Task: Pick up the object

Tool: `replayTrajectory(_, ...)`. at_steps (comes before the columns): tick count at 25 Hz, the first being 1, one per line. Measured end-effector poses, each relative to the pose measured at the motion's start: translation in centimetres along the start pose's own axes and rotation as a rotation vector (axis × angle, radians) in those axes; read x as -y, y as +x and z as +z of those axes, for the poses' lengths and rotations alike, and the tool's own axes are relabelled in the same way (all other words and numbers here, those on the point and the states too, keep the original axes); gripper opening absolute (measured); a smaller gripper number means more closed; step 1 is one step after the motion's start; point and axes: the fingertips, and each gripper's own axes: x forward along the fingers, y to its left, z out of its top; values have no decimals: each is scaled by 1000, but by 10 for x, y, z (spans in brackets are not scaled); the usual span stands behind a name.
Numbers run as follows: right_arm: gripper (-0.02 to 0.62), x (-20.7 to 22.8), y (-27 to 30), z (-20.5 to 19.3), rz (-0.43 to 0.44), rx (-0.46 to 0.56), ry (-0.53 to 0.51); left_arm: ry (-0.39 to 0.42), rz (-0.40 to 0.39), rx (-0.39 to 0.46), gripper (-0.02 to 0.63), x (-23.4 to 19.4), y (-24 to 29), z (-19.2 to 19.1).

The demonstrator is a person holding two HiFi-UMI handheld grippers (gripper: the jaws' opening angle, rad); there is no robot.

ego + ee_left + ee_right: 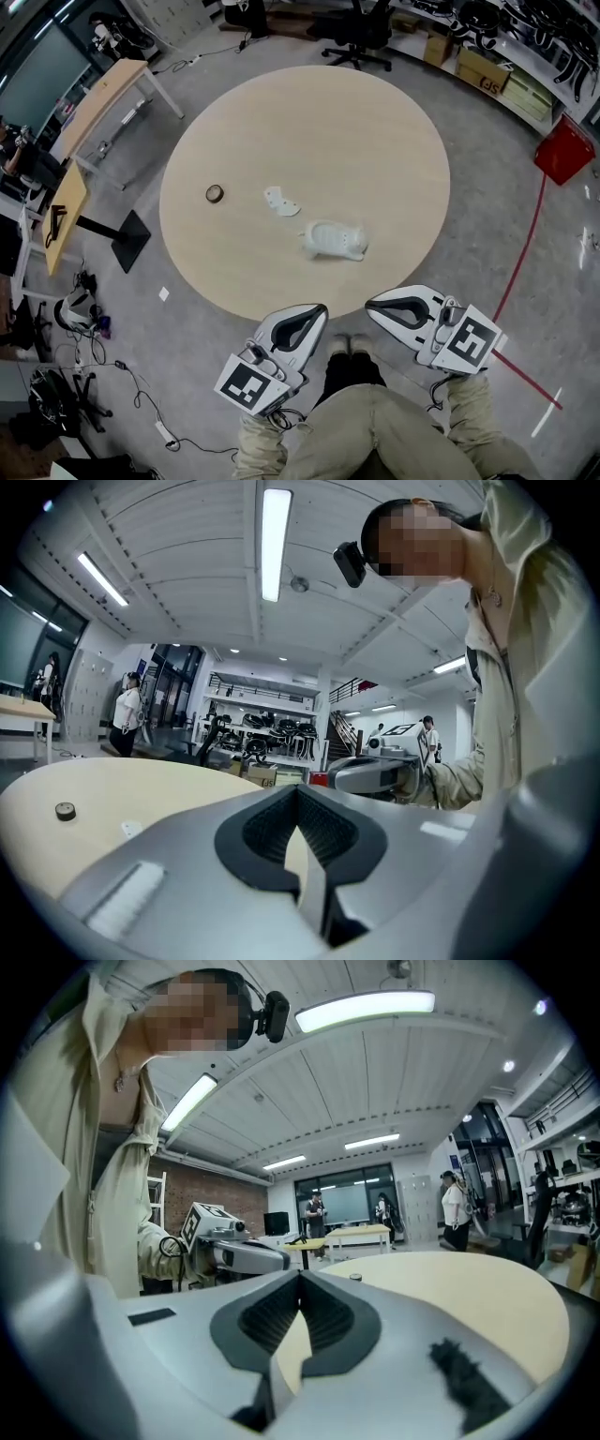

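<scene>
On the round beige table (375, 141) lie a lumpy white object (334, 240), a flat white piece (281, 202) and a small dark tape roll (215, 193). Both grippers hover off the table's near edge, above the person's knees, and point at the table. My left gripper (322, 307) is shut, its fingertips meeting with nothing between them (298, 791). My right gripper (369, 304) is also shut and empty (300, 1275). The left gripper view shows the tape roll (65, 811) far left and the right gripper (375, 772) alongside. The right gripper view shows the left gripper (234, 1252).
Wooden desks (98, 103) stand to the left of the table, with cables and gear on the floor (75, 309). An office chair (361, 33) sits beyond the far edge. A red bin (565, 150) and a red floor line (525, 253) are on the right.
</scene>
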Motion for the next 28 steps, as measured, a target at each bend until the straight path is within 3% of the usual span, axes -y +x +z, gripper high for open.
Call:
replayTrajectory(9, 3, 31, 41, -36, -8, -82, 19, -29, -2, -51, 6, -46, 21, -32)
replayTrajectory(19, 3, 66, 65, -85, -61, -215, 31, 16, -7, -63, 6, -84, 43, -59)
replayTrajectory(28, 3, 98, 94, -127, -75, -511, -156, -15, 1, -101, 6, -96, 52, -78)
